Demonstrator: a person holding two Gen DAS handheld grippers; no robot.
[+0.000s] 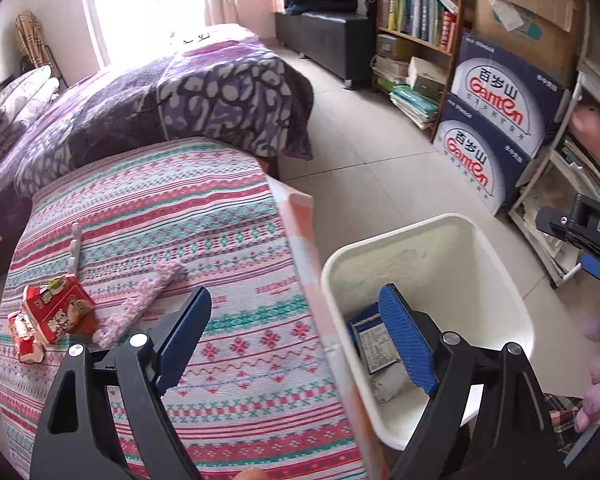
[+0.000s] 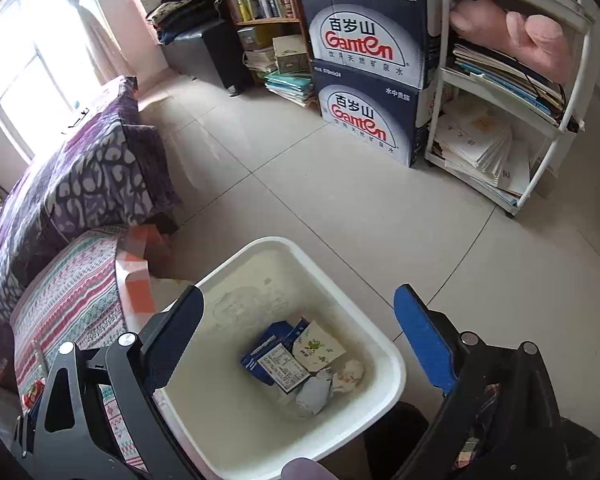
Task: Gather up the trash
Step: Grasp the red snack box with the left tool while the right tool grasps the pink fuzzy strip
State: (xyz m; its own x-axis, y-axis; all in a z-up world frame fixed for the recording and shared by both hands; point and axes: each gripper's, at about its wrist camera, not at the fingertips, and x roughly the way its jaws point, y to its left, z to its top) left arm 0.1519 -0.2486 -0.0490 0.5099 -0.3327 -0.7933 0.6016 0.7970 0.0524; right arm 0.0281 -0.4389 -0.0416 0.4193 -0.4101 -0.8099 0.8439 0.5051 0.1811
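Bed (image 1: 148,208) with striped cover on my left, white bin (image 2: 392,364) on the floor beside it. Bin holds a blue carton (image 2: 274,360), a green-leaf packet (image 2: 318,350) and crumpled paper (image 2: 350,372). Red snack wrappers (image 1: 54,314) and a pink knitted strip (image 1: 140,304) lie on the bed. My left gripper (image 1: 296,336) wide, empty, straddling bed edge and bin. My right gripper (image 2: 300,336) wide, empty, above bin.

Bed (image 1: 228,240): red snack packs (image 1: 54,312) and pink knit strip (image 1: 140,300) — left of the left claw.
Floor (image 2: 340,200): white bin (image 2: 380,344) — under the right claw.
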